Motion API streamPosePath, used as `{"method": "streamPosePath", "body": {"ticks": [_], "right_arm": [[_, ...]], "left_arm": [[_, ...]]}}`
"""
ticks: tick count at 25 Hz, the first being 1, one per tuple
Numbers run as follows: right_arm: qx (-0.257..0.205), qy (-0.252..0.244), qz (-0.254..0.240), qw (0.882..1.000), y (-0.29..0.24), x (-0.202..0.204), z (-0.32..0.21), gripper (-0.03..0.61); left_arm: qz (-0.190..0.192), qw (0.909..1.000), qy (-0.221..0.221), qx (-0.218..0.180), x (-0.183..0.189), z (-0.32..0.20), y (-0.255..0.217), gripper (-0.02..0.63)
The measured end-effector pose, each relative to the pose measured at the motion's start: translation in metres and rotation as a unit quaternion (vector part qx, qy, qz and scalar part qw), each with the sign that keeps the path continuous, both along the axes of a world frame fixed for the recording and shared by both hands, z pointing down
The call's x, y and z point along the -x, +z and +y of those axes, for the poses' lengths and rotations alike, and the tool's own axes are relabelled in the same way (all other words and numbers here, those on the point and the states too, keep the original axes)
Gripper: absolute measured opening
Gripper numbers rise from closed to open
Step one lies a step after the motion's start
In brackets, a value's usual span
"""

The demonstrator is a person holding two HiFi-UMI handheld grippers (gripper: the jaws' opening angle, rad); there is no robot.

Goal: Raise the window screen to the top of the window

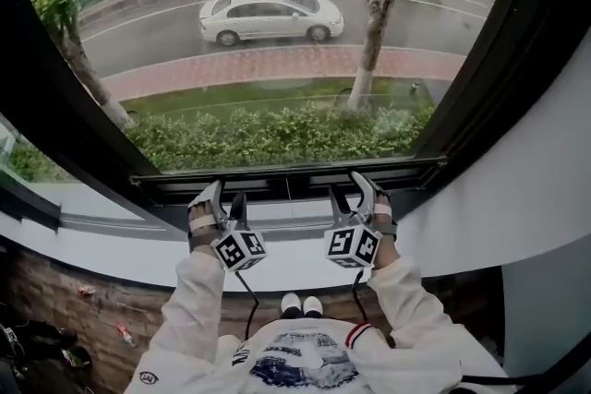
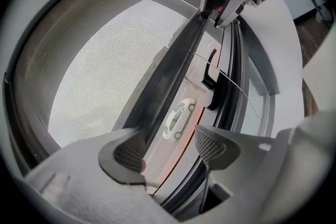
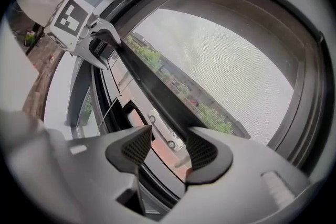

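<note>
At one window (image 1: 466,92), left gripper (image 1: 226,197) and right gripper (image 1: 346,187) both stand open at one screen bar (image 1: 286,187).

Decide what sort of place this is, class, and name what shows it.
Probably an upper-floor room overlooking a street: the white car and tree lie below, seen through a dark window frame with a mesh screen.

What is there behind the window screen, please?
Through the window screen's mesh, a street shows: a white car, trees, a hedge. Its dark bottom bar covers whatever lies directly behind it.
</note>
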State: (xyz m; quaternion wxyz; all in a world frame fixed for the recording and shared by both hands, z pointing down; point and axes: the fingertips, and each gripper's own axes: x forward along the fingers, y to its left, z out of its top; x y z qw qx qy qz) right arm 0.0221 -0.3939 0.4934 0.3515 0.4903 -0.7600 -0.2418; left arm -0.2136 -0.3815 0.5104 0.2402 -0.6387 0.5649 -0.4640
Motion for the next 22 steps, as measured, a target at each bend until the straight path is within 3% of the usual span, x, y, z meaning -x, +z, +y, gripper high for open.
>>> {"method": "streamPosePath", "body": {"ticks": [22], "right_arm": [[-0.076,0.013,-0.036,0.996,-0.061,-0.004,-0.005,0.192]], "left_arm": [[0.018,0.9982,-0.003,-0.057,-0.004,-0.007,-0.056,0.296]]}}
